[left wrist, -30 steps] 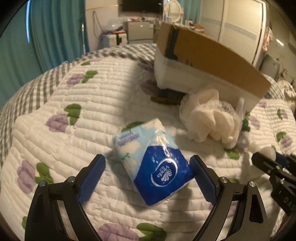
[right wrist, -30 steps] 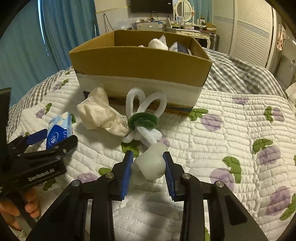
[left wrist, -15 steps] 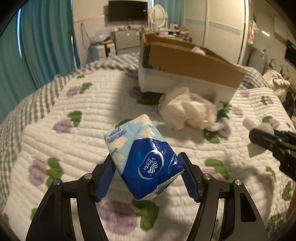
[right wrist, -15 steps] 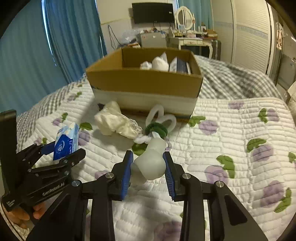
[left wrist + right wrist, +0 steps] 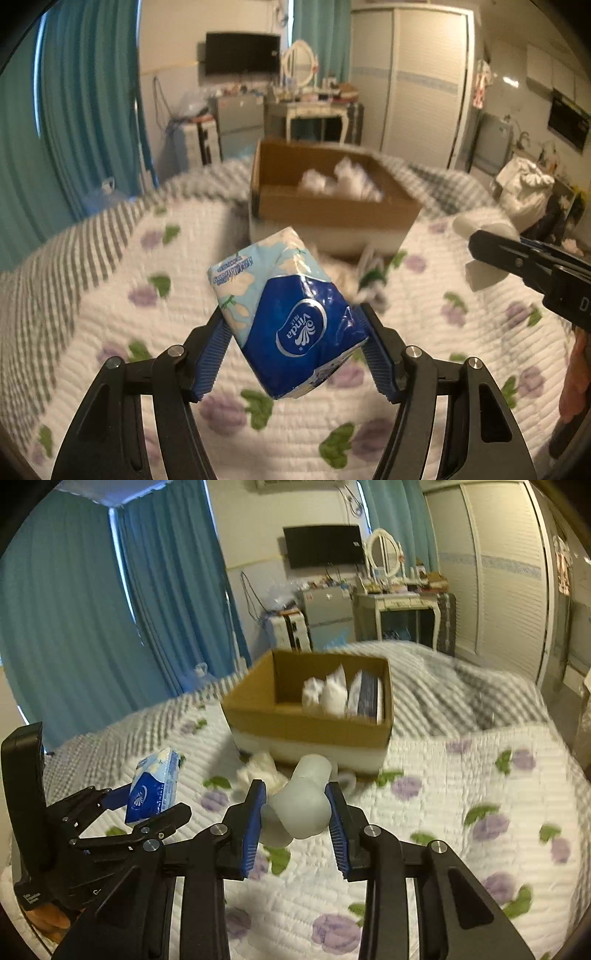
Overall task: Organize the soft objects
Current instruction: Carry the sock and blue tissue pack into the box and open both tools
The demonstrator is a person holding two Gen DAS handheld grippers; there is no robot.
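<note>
Right now my left gripper is clamped on a blue-and-pale tissue pack, its blue pads pressing the pack's two sides, and the pack rides tilted in the air above the quilt. From the right wrist camera I see the same tissue pack edge-on between the left gripper's fingers, off to the lower left.

My right gripper is closed on a white bone-shaped soft toy; both blue pads touch it, and its knobbed end sticks out forward past the fingertips. In the left wrist view that toy shows at the right edge, pinched by the black tip of the right gripper, also clear of the bed.

Ahead of both tools sits an open cardboard box on the quilt, brown above with a white band along its base. Inside it I can make out a few white fluffy items and a dark-edged pack standing against the far right wall. The left wrist camera gives me the box blurred, with white clumps in it.

Just in front of the box, on the quilt, lies a cream mesh puff; beside it a green-and-white twisted piece lies, too blurred to describe further.
</note>
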